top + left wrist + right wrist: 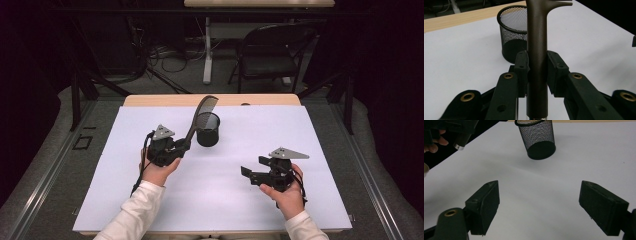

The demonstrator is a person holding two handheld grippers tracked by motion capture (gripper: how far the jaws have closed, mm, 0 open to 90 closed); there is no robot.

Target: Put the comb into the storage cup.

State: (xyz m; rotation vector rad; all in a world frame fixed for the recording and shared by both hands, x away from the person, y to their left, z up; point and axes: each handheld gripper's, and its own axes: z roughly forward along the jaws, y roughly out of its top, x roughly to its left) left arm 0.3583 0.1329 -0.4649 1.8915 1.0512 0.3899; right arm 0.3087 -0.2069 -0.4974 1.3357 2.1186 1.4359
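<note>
While the left hand-held gripper (176, 148) clamps the comb (196, 119), the mesh cup (208, 129) stands beside

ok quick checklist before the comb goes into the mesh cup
1. Grip on the comb: ok. The left gripper is clamped on its handle, pads on both sides.
2. Comb angle: not ok yet. In the high view it leans up and away, teeth end on top, not upright.
3. Comb over the mesh cup: not ok. The held handle end is beside the cup, to its left.
4. Cup upright, mouth open: ok.
5. Cup empty: cannot tell; its inside is dark.
6. Right gripper out of the way: ok. Jaws open, nothing between them, well off to the cup's right.
</note>
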